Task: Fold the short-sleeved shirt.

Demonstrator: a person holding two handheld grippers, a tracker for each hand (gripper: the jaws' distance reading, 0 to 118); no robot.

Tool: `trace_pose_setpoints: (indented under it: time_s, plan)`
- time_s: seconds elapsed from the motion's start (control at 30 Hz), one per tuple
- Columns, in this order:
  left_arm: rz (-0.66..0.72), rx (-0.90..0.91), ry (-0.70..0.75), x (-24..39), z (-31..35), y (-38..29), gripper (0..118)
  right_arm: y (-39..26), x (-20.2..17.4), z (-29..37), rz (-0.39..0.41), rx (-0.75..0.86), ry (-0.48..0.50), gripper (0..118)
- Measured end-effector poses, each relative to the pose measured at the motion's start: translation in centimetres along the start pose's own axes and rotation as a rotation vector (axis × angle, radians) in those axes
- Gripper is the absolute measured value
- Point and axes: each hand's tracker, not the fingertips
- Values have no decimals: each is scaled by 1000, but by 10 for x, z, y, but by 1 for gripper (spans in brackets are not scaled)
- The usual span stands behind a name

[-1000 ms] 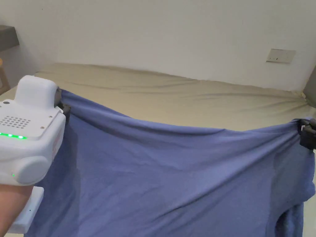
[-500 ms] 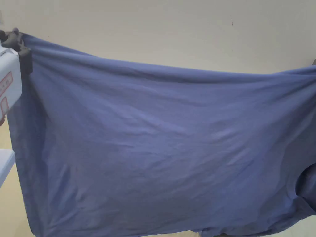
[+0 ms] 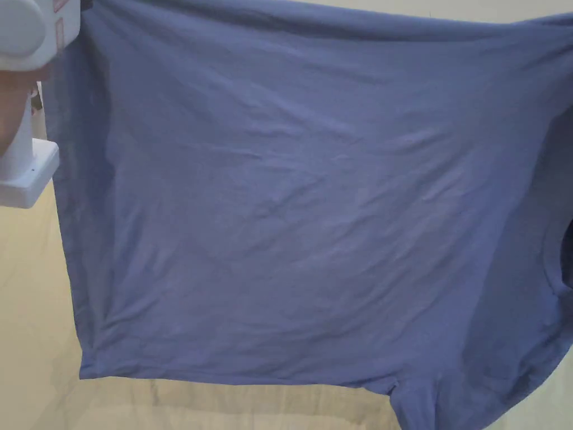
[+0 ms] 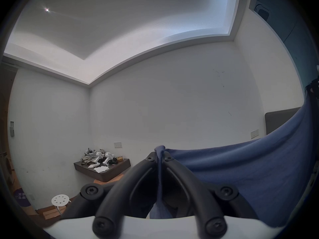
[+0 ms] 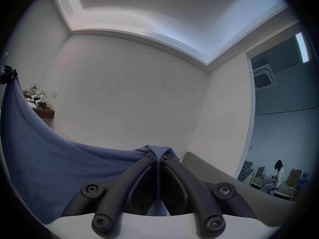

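A blue short-sleeved shirt (image 3: 302, 213) hangs spread wide in the air above the beige bed (image 3: 28, 313), held sideways by one long edge. A sleeve hangs at the lower right (image 3: 425, 403). My left gripper (image 4: 160, 158) is shut on the shirt's upper left corner (image 4: 160, 150), cloth pinched between both jaws. My right gripper (image 5: 157, 156) is shut on the opposite corner (image 5: 156, 149). The left gripper's white body (image 3: 33, 33) and a hand show at the top left of the head view. In the right gripper view the left gripper (image 5: 7, 73) shows far left, holding the cloth.
A white wall stands behind the bed. A dark wall shelf (image 4: 103, 170) with white tools and clutter hangs in the left corner, a white stool (image 4: 60, 200) below it. A dark headboard (image 5: 215, 179) is at the right. Through a doorway a person sits (image 5: 274, 179).
Both grippers have lifted the shirt higher, so its lower edge now hangs free above the bed. The head camera has tilted down.
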Motion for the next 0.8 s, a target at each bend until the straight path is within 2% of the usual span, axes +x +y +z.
trace_pose_setpoints:
  time_s: [0.17, 0.3, 0.43, 0.53, 0.63, 0.8]
  plan:
    - [-37, -17, -9, 8, -49, 6, 0, 9, -2, -65, -2, 17, -12, 4]
    - [52, -103, -56, 7, -92, 10, 0, 22, -7, -110, 26, -8, -18, 4]
    - [20, -115, -31, 20, -127, 8, 0, 21, -23, -138, 74, 3, -33, 4]
    - [108, -157, -37, 22, -151, 0, 0, 9, -33, -157, 84, 0, -32, 4]
    - [122, -182, -32, 29, -178, -16, 0, -8, -40, -183, 45, -49, -19, 4]
    - [148, -190, -30, 44, -196, -58, 0, -50, -63, -206, 54, -87, -6, 4]
